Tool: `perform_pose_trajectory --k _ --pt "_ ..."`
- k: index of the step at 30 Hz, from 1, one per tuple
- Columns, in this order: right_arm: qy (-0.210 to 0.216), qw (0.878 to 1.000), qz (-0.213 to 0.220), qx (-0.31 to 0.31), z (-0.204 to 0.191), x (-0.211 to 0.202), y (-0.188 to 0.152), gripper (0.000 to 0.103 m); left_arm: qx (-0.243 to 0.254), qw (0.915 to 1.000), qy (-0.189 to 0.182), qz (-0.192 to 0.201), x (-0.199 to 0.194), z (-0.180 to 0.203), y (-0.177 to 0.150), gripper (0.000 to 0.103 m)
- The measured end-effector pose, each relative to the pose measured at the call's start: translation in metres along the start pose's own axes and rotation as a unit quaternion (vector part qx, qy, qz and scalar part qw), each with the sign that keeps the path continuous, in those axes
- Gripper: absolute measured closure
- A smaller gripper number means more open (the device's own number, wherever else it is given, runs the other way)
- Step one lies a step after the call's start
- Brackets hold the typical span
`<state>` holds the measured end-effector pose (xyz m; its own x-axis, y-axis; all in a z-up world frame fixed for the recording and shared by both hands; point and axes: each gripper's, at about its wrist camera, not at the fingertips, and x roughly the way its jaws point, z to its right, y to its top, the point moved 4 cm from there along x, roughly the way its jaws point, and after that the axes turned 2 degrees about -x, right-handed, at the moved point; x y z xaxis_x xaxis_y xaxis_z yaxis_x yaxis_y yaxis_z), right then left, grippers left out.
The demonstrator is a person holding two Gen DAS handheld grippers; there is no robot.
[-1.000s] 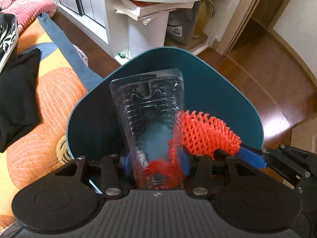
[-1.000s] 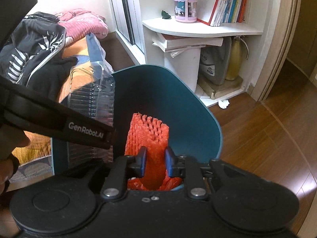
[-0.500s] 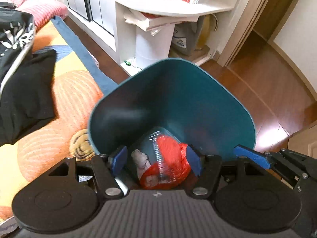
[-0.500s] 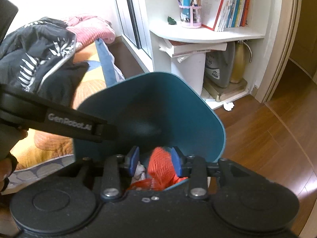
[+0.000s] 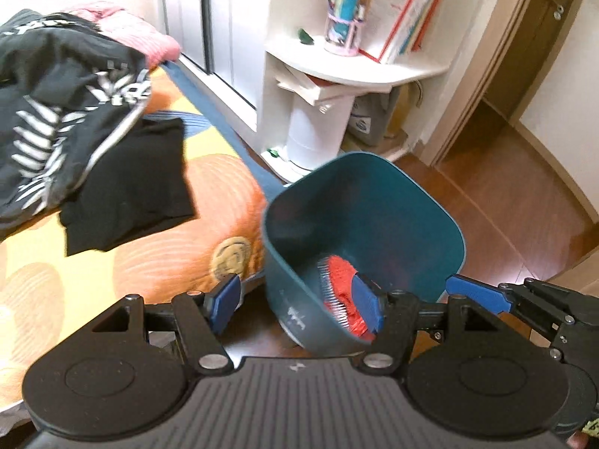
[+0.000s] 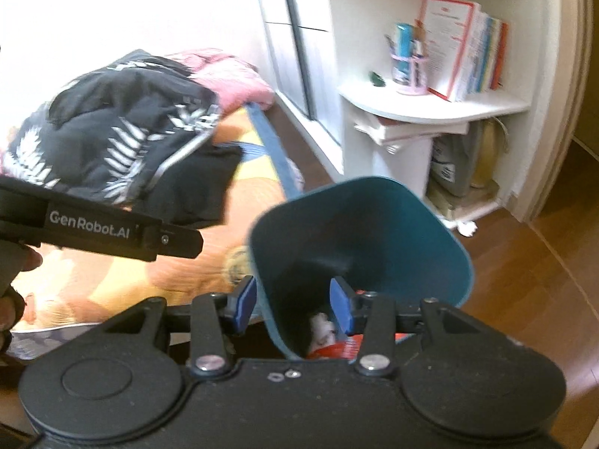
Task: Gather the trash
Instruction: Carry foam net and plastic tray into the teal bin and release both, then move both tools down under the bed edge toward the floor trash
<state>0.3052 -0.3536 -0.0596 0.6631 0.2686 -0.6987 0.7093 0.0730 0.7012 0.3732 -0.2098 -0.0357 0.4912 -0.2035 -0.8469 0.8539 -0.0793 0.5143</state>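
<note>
- My left tool [image 5: 299, 301] and right tool [image 6: 294, 305] both gape wide, holding nothing, each straddling the near wall of the teal bin [image 5: 430, 220].
- The red mesh [image 5: 338, 280] and clear plastic lie inside the bin, beside the bed's edge [image 5: 161, 254].
- I judge these pieces collected; no other trash shows.

One teal bin [image 5: 359, 202] stands beside the bed [image 5: 149, 254]; inside the bin lie one red foam net [image 5: 338, 280] and one white scrap [image 6: 322, 327].
</note>
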Motion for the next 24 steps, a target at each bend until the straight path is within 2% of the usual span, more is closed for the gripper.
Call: perform_pose_trajectory --k 2,10,12,14,20,24 --pt "0.011 1.0 0.007 -0.012 -0.015 -0.008 0.003 0.059 -0.006 1.0 0.001 0.007 -0.018 -0.011 -0.006 0.03" --pt "0.056 0.997 0.02 -0.054 -0.074 -0.028 0.011 0.058 -0.034 0.9988 0.014 0.032 -0.076 -0.065 -0.033 0.03" --pt "0.068 0.995 0.02 -0.065 -0.089 -0.03 0.01 0.058 -0.042 0.9983 0.019 0.035 -0.086 -0.079 -0.041 0.027" --pt "0.078 0.994 0.019 -0.078 -0.104 -0.031 0.008 0.058 -0.051 0.9977 0.023 0.037 -0.095 -0.094 -0.051 0.023" --pt "0.109 0.988 0.008 -0.109 -0.147 -0.025 -0.006 0.056 -0.071 0.9962 0.039 0.032 -0.109 -0.135 -0.085 0.022" --pt "0.129 0.985 -0.008 -0.115 -0.169 -0.013 -0.021 0.055 -0.086 0.9954 0.036 0.025 -0.109 -0.159 -0.109 0.017"
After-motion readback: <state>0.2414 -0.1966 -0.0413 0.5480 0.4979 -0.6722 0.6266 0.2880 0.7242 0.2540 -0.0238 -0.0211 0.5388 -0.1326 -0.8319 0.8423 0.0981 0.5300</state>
